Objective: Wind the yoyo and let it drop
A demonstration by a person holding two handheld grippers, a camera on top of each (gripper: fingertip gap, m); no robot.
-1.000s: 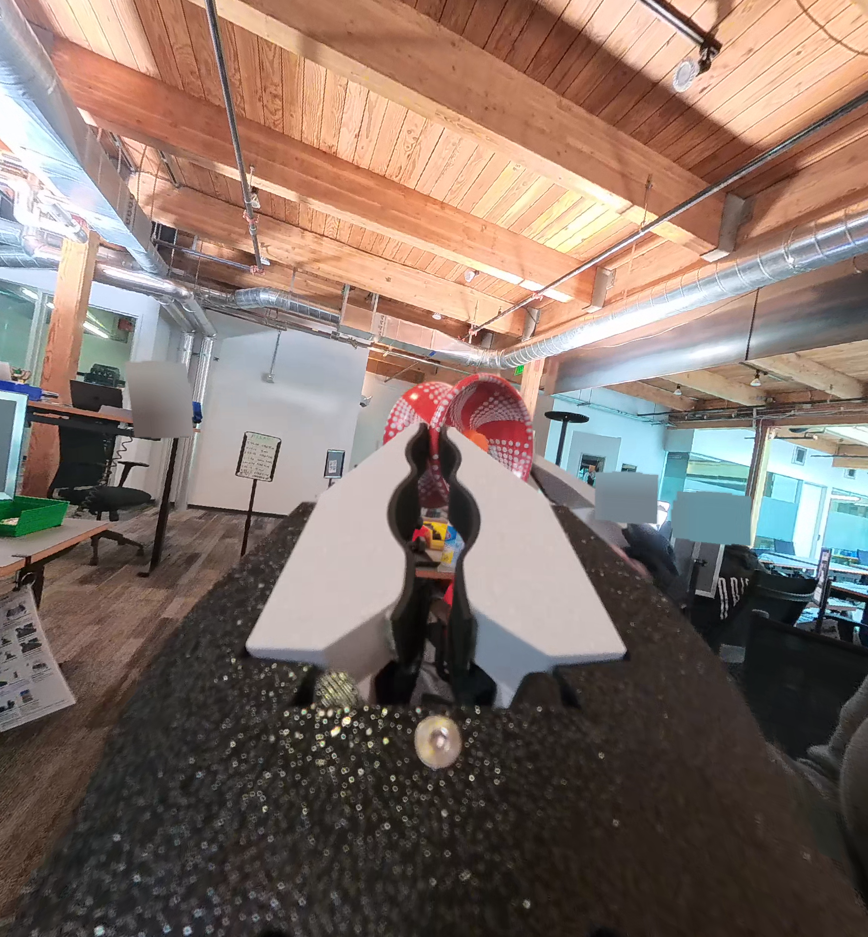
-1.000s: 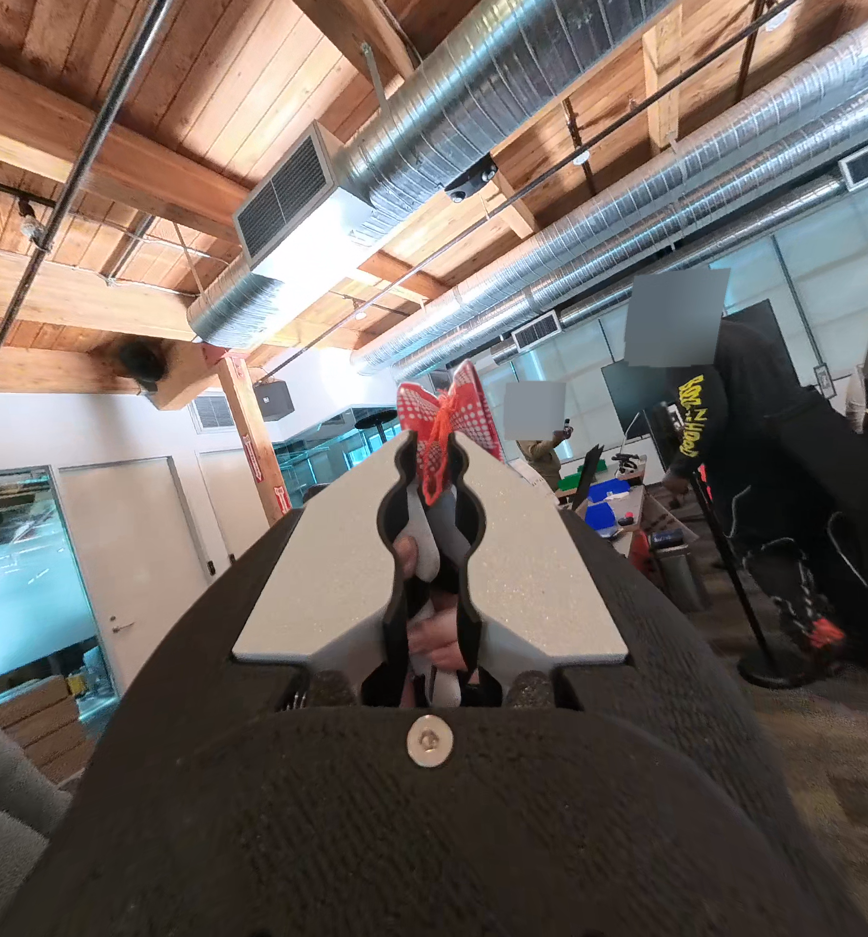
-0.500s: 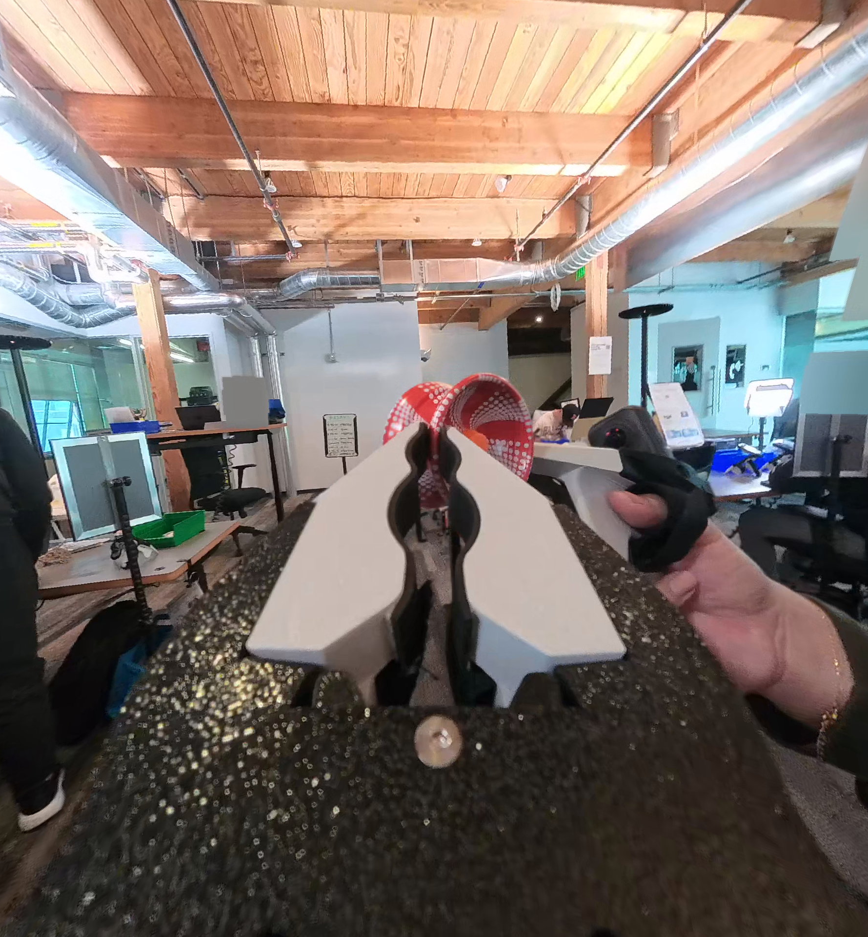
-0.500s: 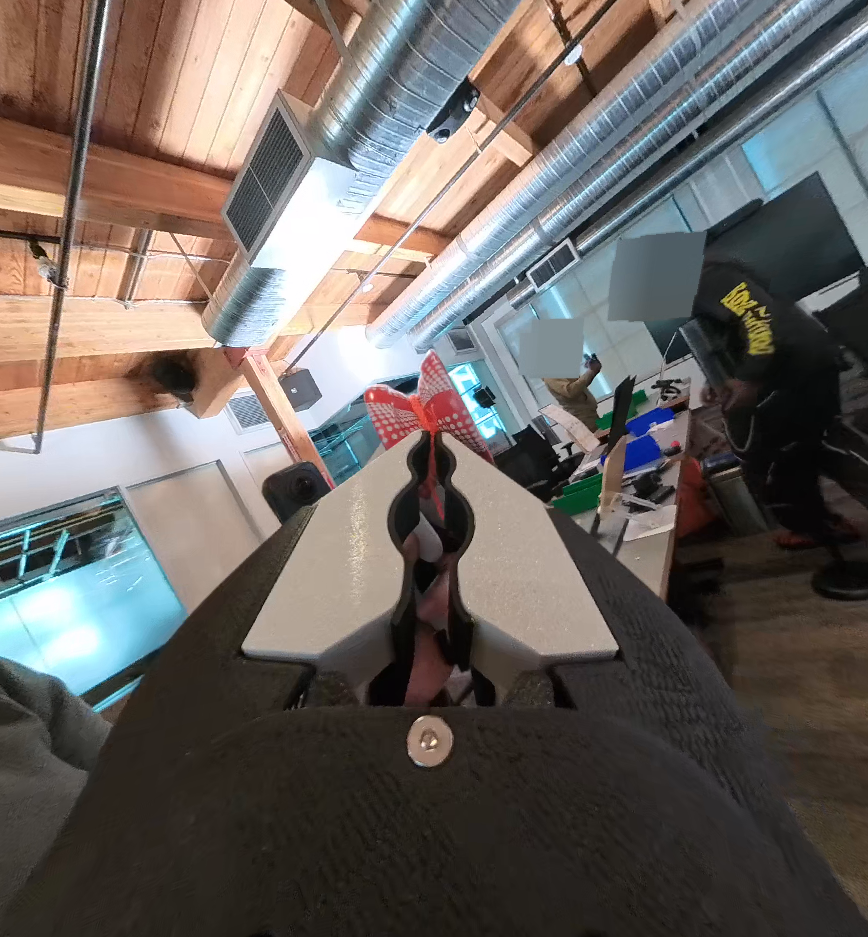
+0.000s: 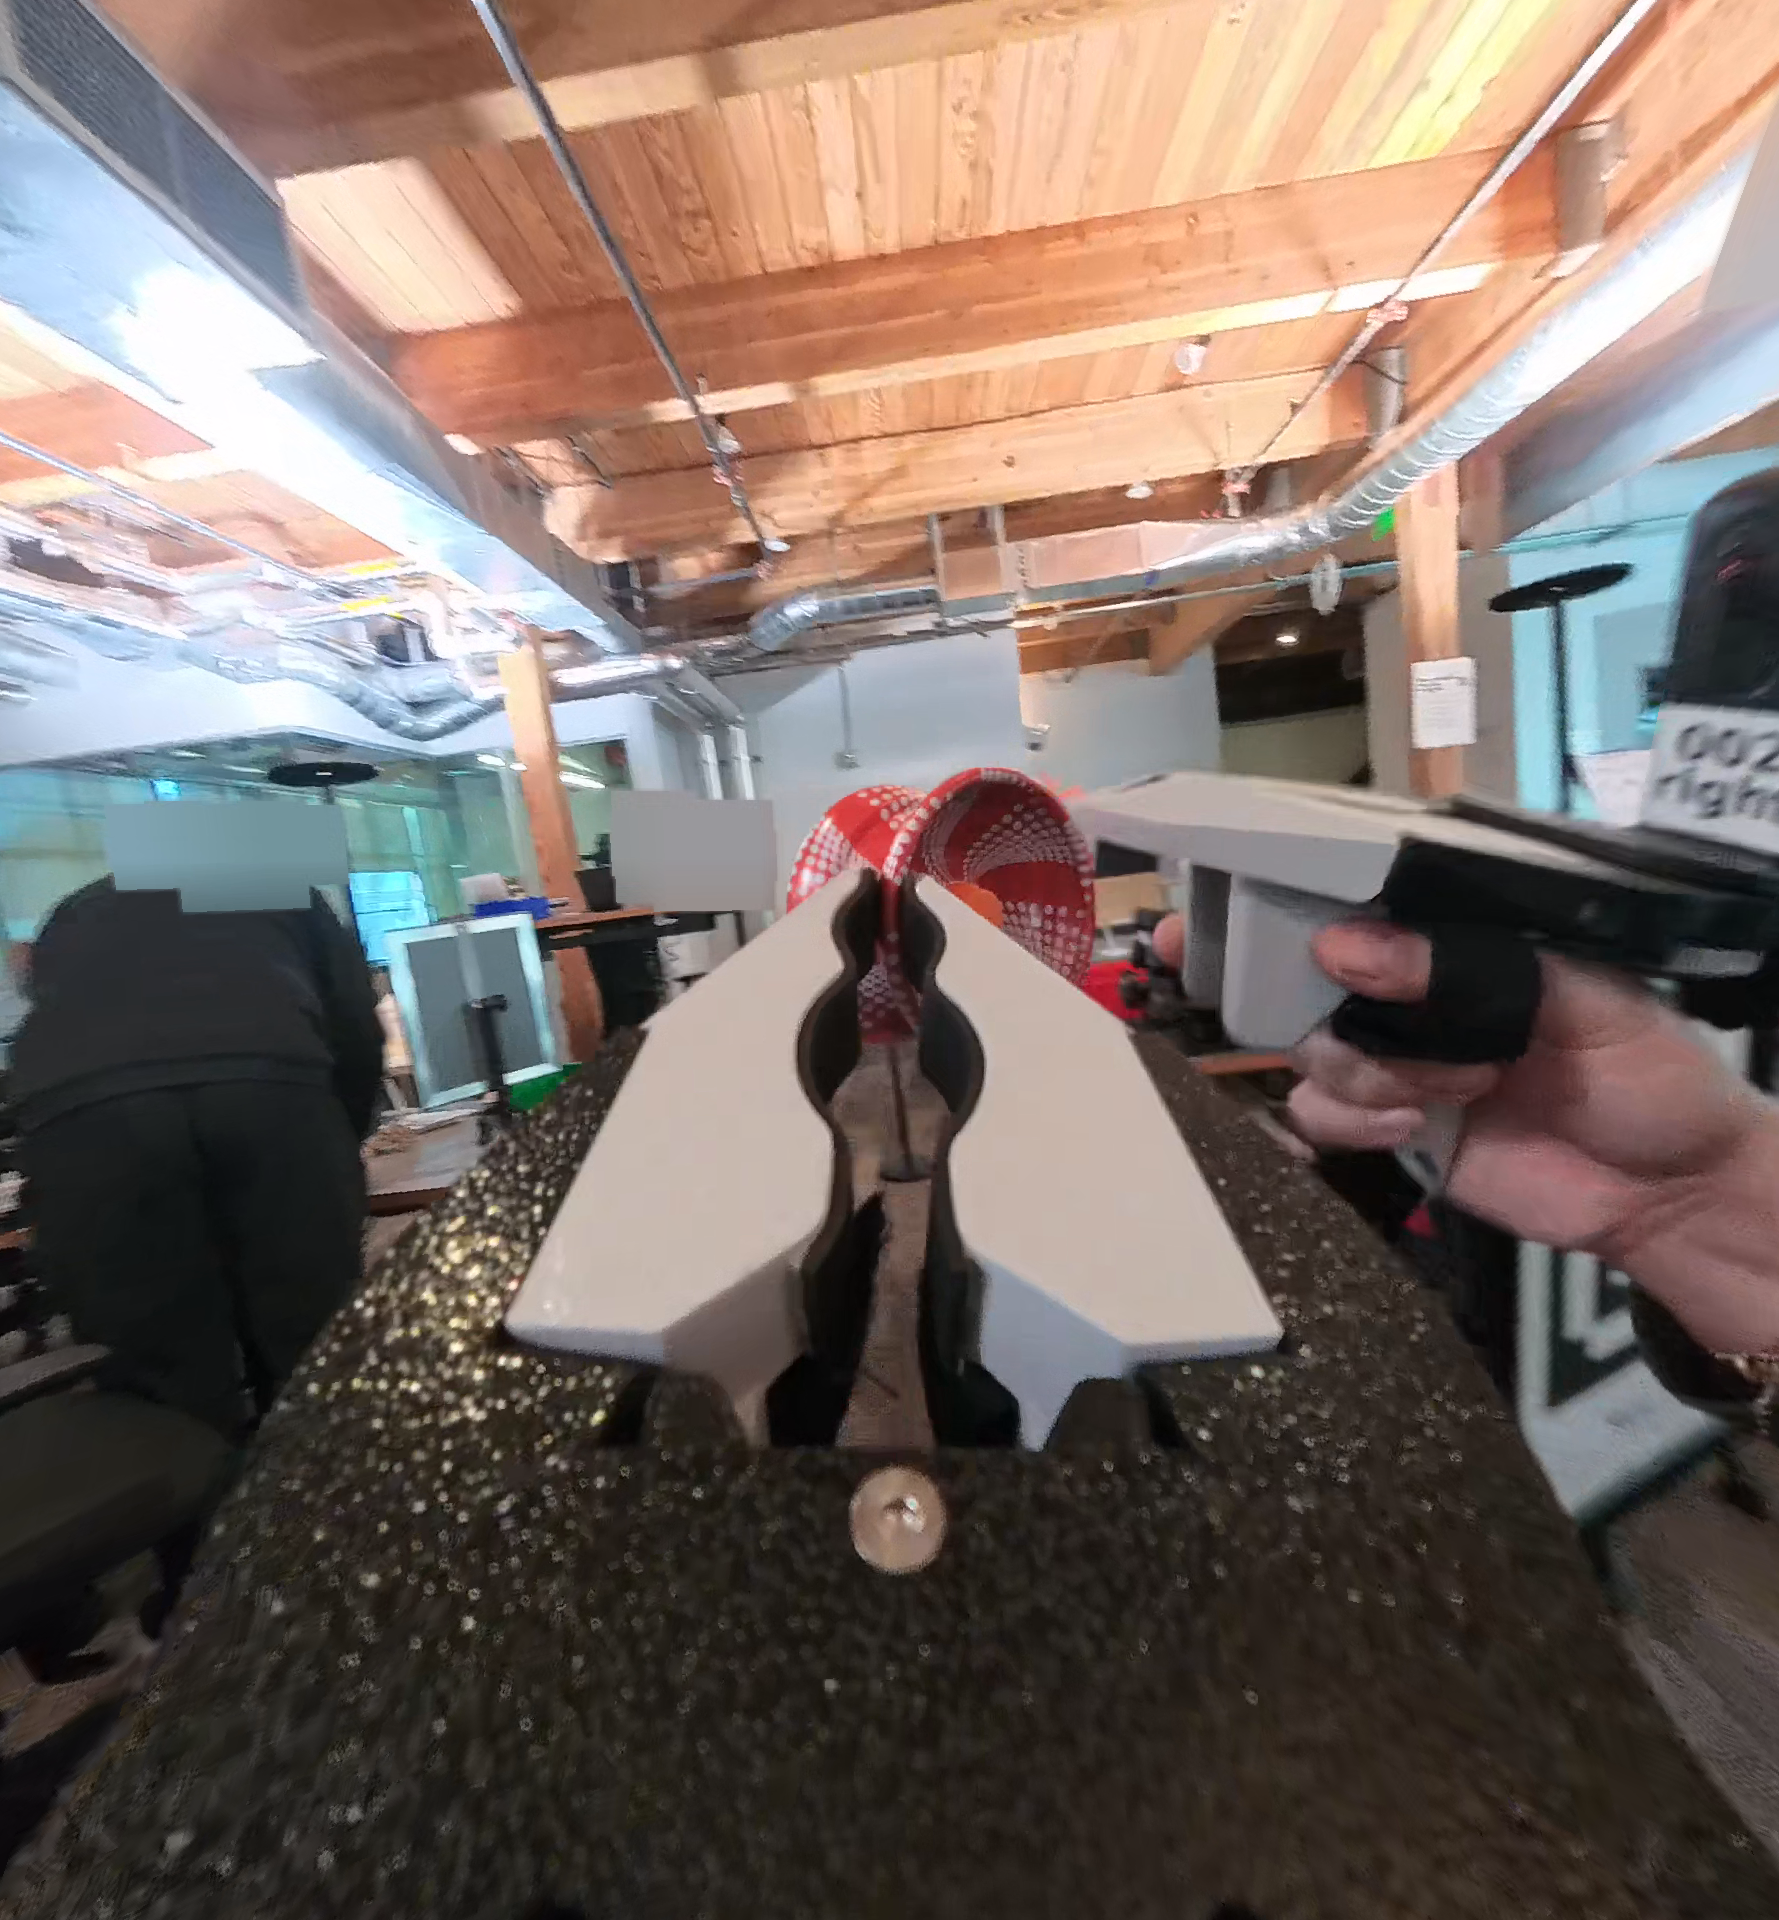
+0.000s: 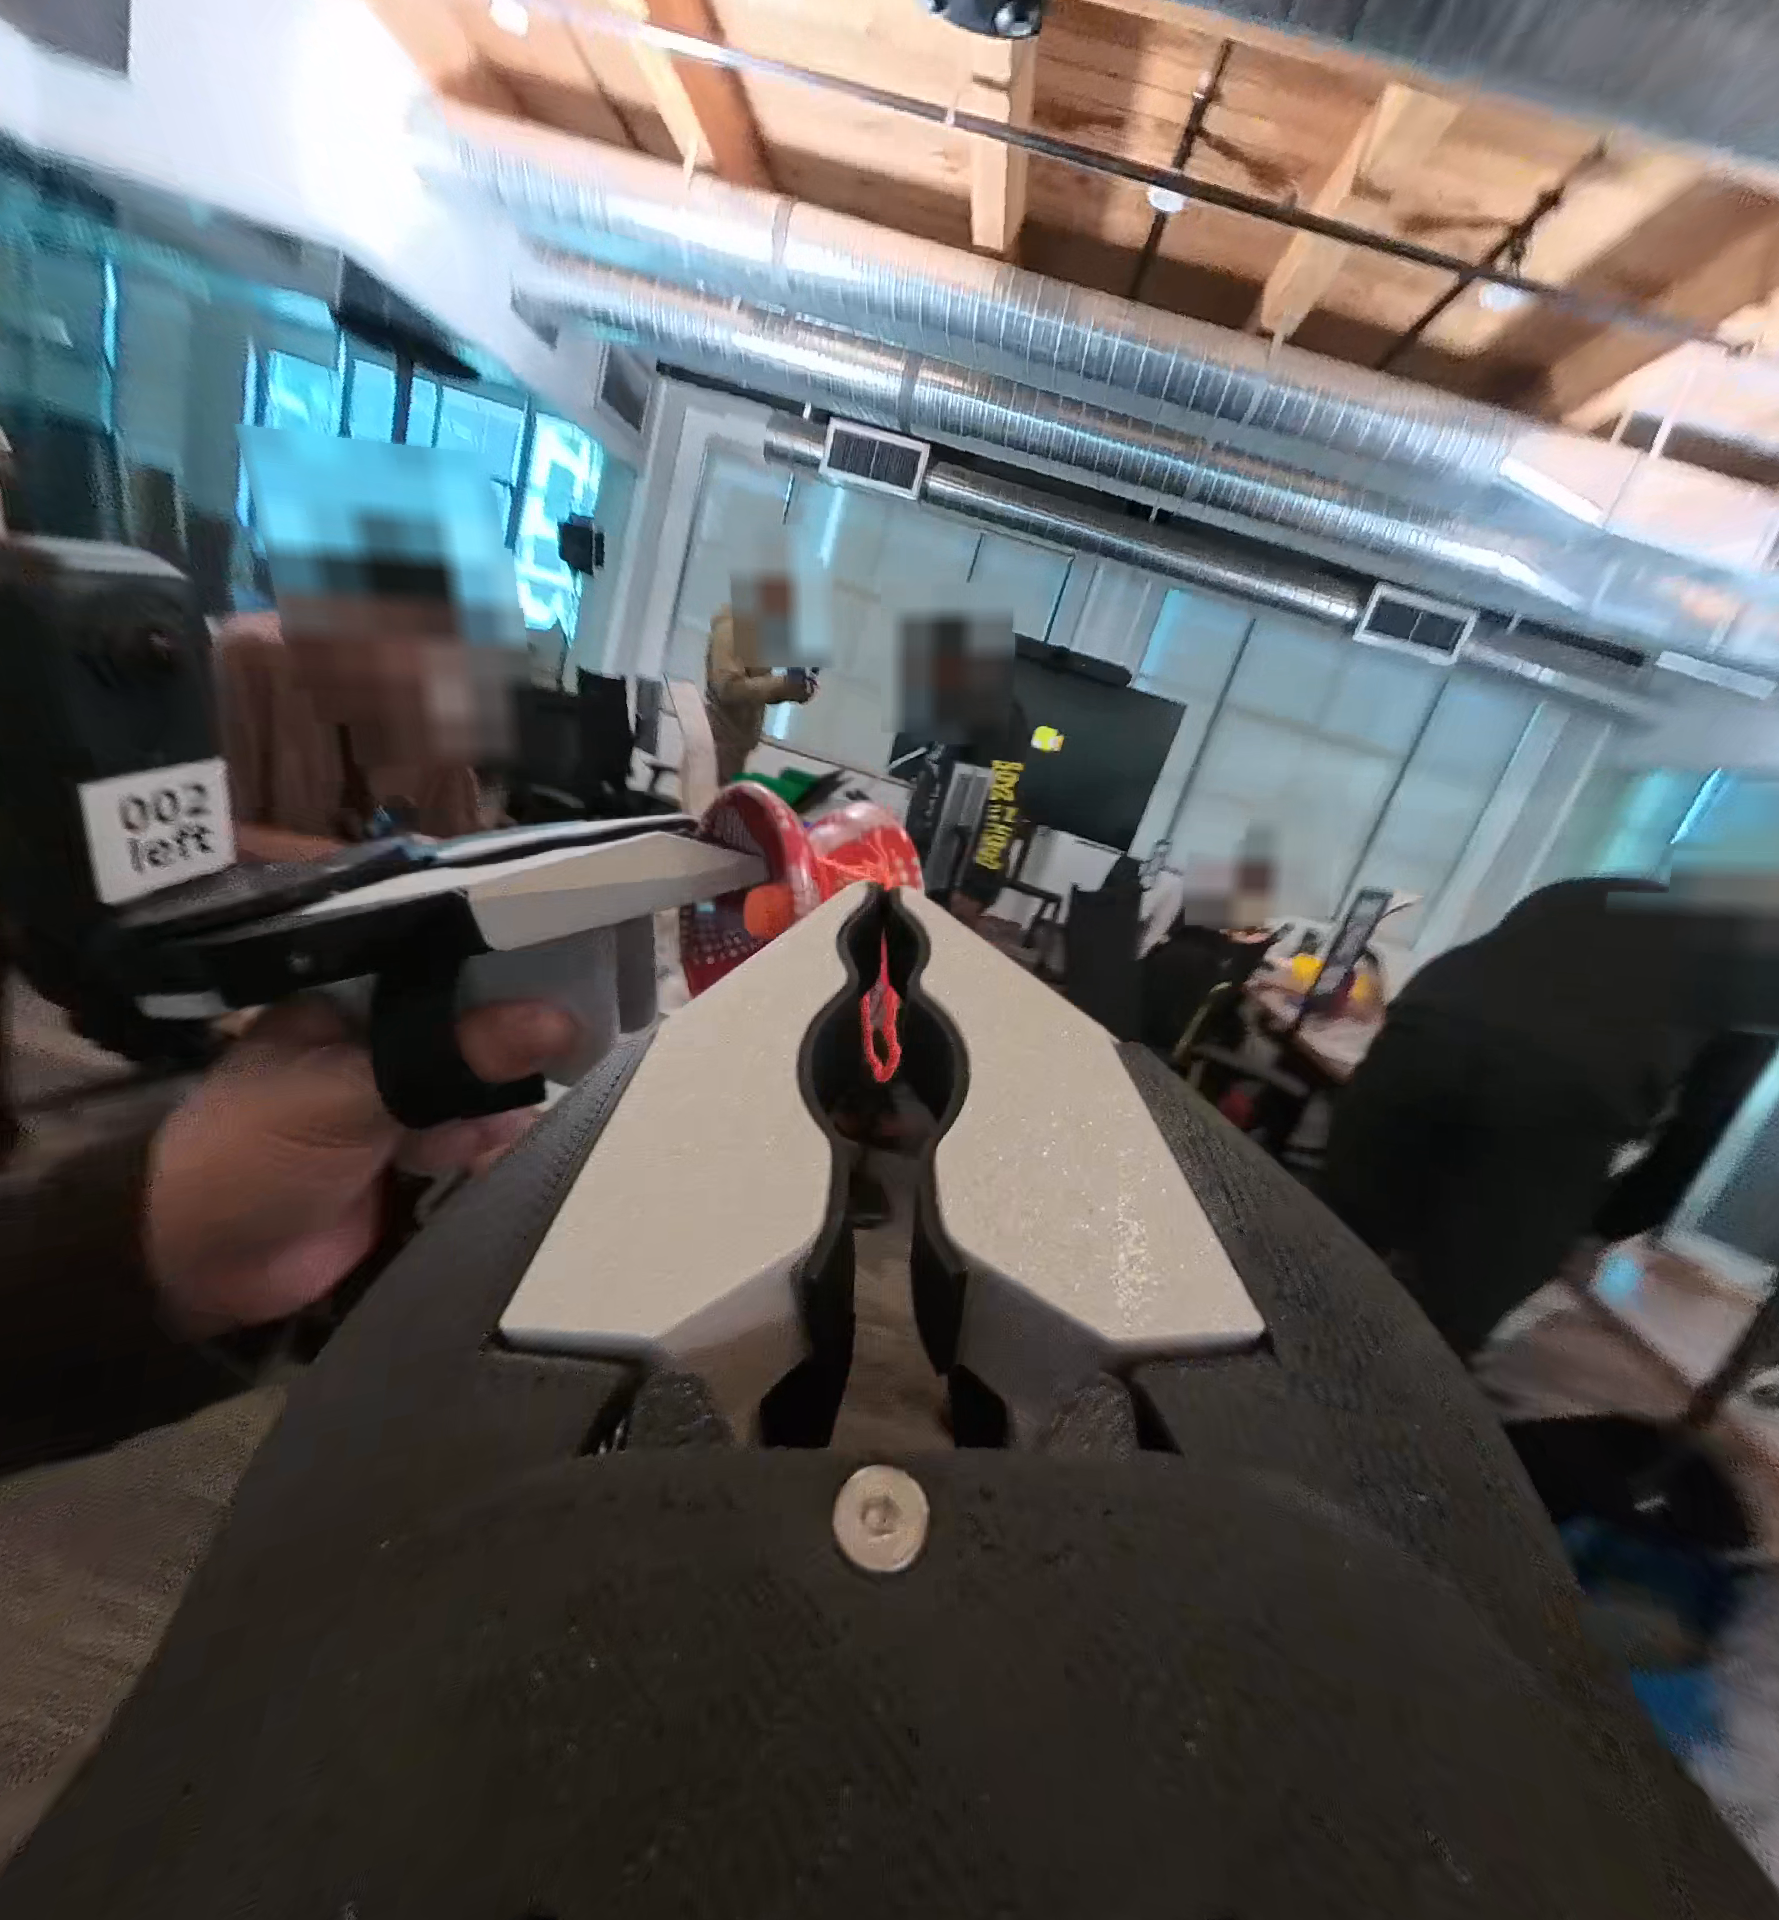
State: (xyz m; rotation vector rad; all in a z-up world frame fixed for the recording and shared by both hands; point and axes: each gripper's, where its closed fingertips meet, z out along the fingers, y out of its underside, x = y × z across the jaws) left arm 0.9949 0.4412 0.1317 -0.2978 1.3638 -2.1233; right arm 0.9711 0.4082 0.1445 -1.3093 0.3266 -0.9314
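Beneath a timber ceiling crossed by a silver duct (image 6: 1124, 416), two hand-held grippers meet in mid-air at about the same height. The left gripper (image 5: 897, 902) is closed on the rim of one half of a red yoyo (image 5: 999, 883) patterned with white dots, which stands upright at the fingertips, its concave face turned toward the camera. The right gripper (image 6: 883, 902) is pinched nearly tight on the orange string (image 6: 877, 1023), a small loop of which hangs in the scalloped gap behind the tips. In the right wrist view the yoyo (image 6: 812, 862) sits just beside the right gripper's tips, with the left gripper (image 6: 739, 873) entering from the left. A bare hand (image 5: 1550, 1132) grips the right tool's handle; another hand (image 6: 282, 1174) holds the left. A person in black (image 5: 189, 1122) bends over in the background.
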